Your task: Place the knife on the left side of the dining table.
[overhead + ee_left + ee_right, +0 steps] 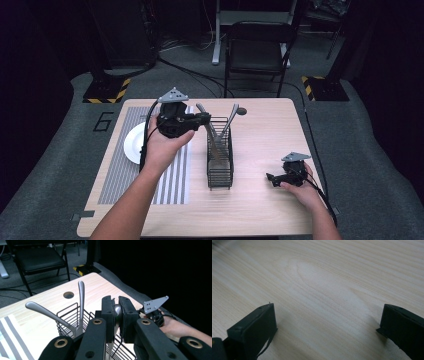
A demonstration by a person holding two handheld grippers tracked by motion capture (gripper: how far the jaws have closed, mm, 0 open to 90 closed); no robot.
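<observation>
A black wire basket [220, 167] stands mid-table with metal utensils upright in it. In the left gripper view, two silver handles [81, 293] [41, 310] lean out of the basket [67, 315]. My left gripper [204, 119] [117, 303] hangs over the basket's far end, shut on a third silver utensil [117, 311] whose shaft runs down into the basket. My right gripper [271, 178] [327, 315] rests low on the table to the right of the basket, open, with bare wood between its jaws. Its grey plate [155, 304] is visible beyond the left jaws.
A white plate [134, 144] lies on a grey striped placemat [172, 182] left of the basket. A round hole [241, 111] marks the table's far edge. A black folding chair [257, 50] stands behind the table, with cables on the floor.
</observation>
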